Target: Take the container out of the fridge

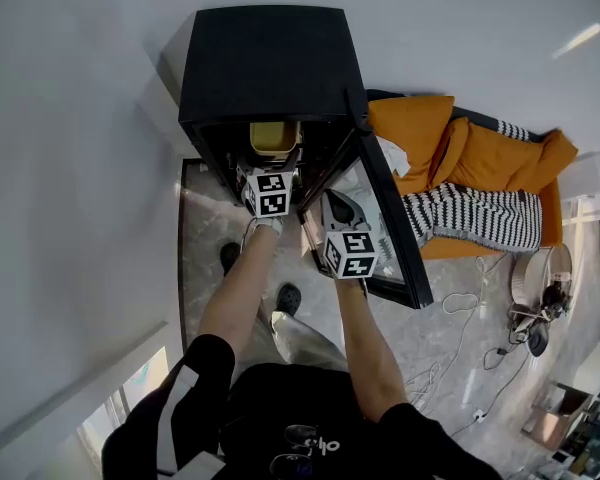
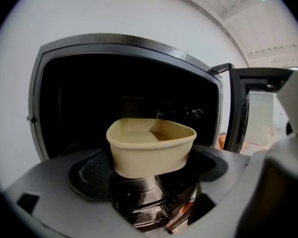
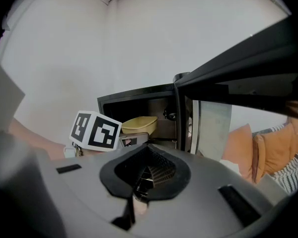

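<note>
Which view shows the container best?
Left gripper view: the container sits dead centre, rim and inside visible. Head view shows only a yellow sliver; right gripper view shows it small and side-on.

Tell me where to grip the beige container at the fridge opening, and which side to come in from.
Grip the beige container across its two opposite side walls, just under the rim, coming in level from the fridge's open front. It is open-topped and its walls narrow downward below a lipped rim, so jaws there should catch under the lip. The left gripper holds it this way.
</note>
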Available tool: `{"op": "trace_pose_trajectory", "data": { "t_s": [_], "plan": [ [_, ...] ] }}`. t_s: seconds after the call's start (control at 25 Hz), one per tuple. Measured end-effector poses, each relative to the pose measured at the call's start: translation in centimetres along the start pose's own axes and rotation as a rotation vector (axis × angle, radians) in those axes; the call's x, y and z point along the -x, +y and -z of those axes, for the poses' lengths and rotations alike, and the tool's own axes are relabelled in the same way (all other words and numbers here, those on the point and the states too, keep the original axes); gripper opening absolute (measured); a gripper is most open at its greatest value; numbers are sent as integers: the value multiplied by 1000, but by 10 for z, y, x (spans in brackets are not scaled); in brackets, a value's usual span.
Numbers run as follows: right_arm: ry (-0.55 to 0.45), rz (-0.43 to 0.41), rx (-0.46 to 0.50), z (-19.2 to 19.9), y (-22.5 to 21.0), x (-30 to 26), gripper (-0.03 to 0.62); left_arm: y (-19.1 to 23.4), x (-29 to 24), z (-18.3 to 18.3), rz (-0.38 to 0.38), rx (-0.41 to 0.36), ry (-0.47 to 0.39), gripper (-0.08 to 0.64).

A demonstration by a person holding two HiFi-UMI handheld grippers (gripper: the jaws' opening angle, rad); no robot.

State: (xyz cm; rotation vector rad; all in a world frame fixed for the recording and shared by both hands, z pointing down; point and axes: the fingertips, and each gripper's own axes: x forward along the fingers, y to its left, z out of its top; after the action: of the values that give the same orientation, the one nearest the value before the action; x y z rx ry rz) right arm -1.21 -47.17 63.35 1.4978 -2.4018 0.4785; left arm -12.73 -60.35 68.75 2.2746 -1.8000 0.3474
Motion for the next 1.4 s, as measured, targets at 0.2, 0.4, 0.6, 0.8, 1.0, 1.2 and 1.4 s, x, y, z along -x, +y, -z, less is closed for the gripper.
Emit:
{"op": "trace_pose_trajectory", "data": {
  "t_s": [0.2,0.4,0.6,0.8,1.0,1.2,1.4],
  "plan": [
    [-2,-4,-1,0,3,6,8,-1,17,0,15,-4,-1,485],
    [-7,-10,-1,-1,6,14,8,-5,43,-2,54,-12,-19,485],
    [-18,-14,0,-4,6,24,8,-8,77,-8,92,-43,-35,485],
    [-33,-20,-16,-9,7,37,8,-6,119,-4,109,-37,-36,485],
    [-40,-61,-16,-10,23,48,8,-7,171,-8,132,-44,-49,483],
    [-46,-116,-33,-13,44,56,8,0,219,-20,134,-17,-69,482],
    [-51,-178,-44,-18,70,59,8,9,258,-40,119,-8,-108,482]
  ]
}}
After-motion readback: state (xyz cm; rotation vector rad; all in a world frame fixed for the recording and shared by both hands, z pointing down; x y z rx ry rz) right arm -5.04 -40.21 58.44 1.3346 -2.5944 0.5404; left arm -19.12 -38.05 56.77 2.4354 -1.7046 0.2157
